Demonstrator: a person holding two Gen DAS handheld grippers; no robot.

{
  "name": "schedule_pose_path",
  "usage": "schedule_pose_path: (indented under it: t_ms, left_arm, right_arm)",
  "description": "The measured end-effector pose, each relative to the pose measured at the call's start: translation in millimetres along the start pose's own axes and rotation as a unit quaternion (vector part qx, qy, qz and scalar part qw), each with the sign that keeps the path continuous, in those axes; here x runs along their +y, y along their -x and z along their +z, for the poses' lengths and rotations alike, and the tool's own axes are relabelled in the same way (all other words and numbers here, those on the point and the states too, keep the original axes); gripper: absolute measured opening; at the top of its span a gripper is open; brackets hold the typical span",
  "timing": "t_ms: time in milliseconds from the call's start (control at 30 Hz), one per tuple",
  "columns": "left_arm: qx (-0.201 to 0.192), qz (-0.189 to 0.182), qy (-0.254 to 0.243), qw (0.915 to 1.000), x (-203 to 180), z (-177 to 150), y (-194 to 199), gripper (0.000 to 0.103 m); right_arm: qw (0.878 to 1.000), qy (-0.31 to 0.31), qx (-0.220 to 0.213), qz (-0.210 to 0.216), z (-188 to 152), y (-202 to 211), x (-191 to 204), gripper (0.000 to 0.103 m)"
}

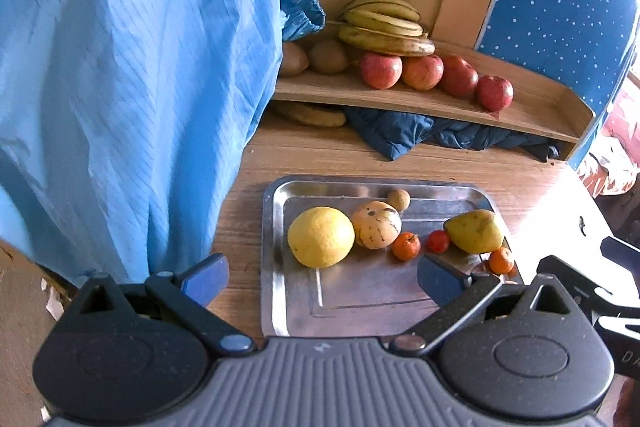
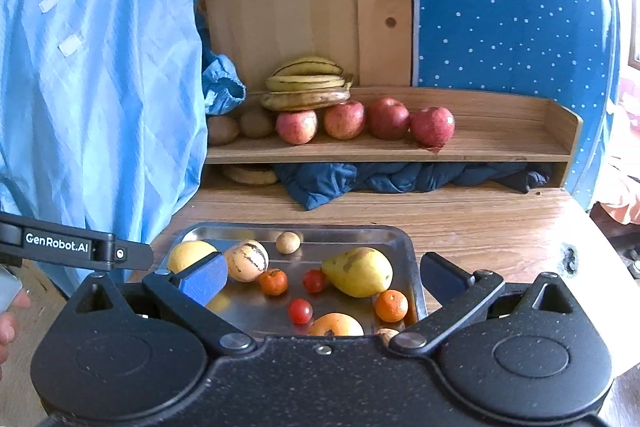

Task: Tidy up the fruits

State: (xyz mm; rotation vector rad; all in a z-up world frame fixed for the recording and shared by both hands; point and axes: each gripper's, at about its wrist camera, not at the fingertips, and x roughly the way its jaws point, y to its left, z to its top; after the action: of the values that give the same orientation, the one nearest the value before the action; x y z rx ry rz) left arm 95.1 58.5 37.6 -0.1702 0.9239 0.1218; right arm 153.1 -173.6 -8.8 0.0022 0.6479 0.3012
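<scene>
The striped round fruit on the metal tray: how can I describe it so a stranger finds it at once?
Start at the metal tray on the wooden table, in front of the shelf with apples. In its far left part, the striped fruit lies between the large yellow citrus and a small orange mandarin. It alone is pale cream with dark streaks.

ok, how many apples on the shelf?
4, in a row on the shelf: apples at. The bananas or blue cloth may hide more.

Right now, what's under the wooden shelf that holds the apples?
Under the wooden shelf lies a crumpled dark blue cloth, with a yellowish banana-like fruit at the left. Anything behind the cloth is covered.
</scene>
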Motion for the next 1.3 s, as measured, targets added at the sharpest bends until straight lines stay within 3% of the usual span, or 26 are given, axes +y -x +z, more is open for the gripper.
schedule_pose_path:
  t_ms: [400, 867, 1300]
  left_arm:
    - [-0.002, -0.026, -0.033, 0.9991, 27, -4, 8, 0.102]
    - [0.016, -0.088, -0.061, 0.9942, 47, -24, 14, 0.102]
    - [0.023, -0.102, -0.076, 0.9917, 54, -40, 24, 0.102]
  right_arm:
    - [0.998, -0.028, 0.009, -0.052, -6, 6, 35, 0.102]
    - [0.993, -0.057, 0.006, -0.105, -40, 47, 69, 0.102]
    - [0.992, -0.053, 0.015, -0.112, -51, 65, 72, 0.102]
